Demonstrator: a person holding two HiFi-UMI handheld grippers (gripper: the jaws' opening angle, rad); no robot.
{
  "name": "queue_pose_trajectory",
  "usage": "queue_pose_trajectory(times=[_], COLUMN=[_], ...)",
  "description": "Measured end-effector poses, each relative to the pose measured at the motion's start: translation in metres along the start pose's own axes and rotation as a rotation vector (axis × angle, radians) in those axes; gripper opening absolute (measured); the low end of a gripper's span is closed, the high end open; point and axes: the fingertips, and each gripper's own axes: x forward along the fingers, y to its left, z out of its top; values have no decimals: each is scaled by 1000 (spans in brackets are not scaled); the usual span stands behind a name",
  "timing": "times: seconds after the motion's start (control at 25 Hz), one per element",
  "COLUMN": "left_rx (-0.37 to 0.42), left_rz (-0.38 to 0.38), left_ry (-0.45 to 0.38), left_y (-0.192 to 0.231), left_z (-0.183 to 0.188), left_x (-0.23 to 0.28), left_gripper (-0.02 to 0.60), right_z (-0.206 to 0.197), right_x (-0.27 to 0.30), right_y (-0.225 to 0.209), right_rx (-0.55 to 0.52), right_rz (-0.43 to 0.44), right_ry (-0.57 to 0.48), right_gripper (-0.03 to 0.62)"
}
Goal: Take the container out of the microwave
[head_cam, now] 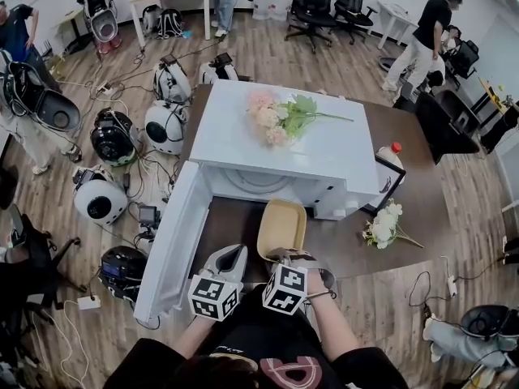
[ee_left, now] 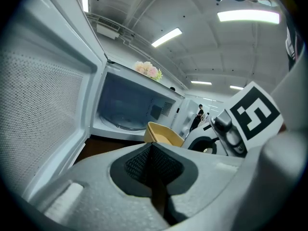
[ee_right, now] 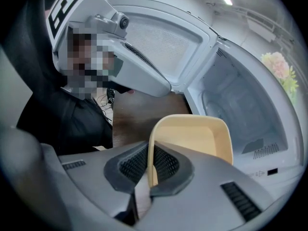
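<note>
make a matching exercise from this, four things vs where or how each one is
Things:
1. container
2. pink flowers
3. door
4. left gripper

States or places:
a. swung open
b. shut, empty
c. on top of the microwave
d. rim pinched in the right gripper

Pairs: 1-d, 2-c, 3-a, 4-b

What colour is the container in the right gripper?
The container is pale yellow; the right gripper view shows it best.
</note>
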Motion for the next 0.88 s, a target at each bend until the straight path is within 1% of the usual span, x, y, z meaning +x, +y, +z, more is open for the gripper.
queue_pose_trajectory(times=[0.32, 0.56, 0.88], left_rx=[2, 6, 11], left_rz=[-13, -22, -33], left_ry=[25, 33, 37], left_y=[-1, -1, -1], left_z=[-9, -10, -8], left_x=[3, 4, 8], left_gripper=[9, 9, 9], right_z=[-2, -2, -3], right_x=[3, 5, 6], right_y=[5, 6, 7], right_rx=[52, 62, 62], right_rz=[0, -7, 6], right_ry=[-7, -4, 2], right_gripper=[19, 18, 18])
